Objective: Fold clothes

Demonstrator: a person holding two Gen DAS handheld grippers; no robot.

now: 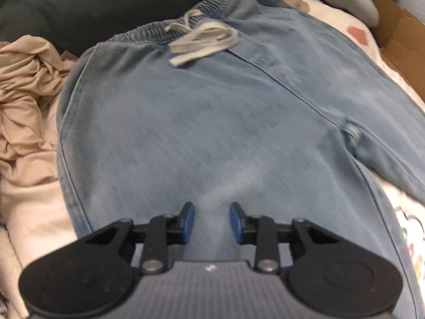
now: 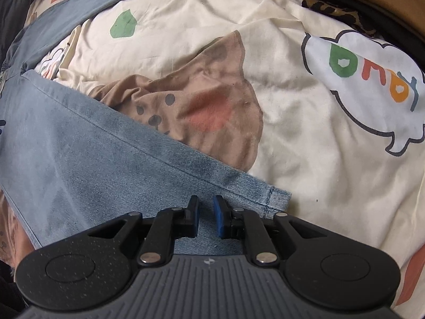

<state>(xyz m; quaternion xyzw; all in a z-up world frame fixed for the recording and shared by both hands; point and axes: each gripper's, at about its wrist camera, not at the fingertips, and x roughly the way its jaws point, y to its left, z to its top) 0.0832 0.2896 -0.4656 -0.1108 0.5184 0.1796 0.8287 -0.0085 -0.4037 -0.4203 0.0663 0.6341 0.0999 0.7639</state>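
Note:
Light blue jeans (image 1: 212,122) with an elastic waistband and a white drawstring (image 1: 202,41) lie spread flat on a bed. My left gripper (image 1: 212,222) hovers over the upper leg area, its blue pads apart, holding nothing. In the right wrist view one jeans leg (image 2: 106,154) runs from the left to its hem (image 2: 273,199). My right gripper (image 2: 206,216) sits over the hem end with a narrow gap between its pads; no cloth shows between them. The second leg (image 2: 79,8) crosses the upper left.
A cream bedsheet (image 2: 292,133) with cartoon prints covers the bed. A crumpled beige garment (image 1: 26,93) lies left of the jeans. A dark cushion (image 1: 93,2) sits behind. Cardboard (image 1: 398,32) is at the far right. Brown and leopard-print fabrics (image 2: 358,5) lie at the upper right.

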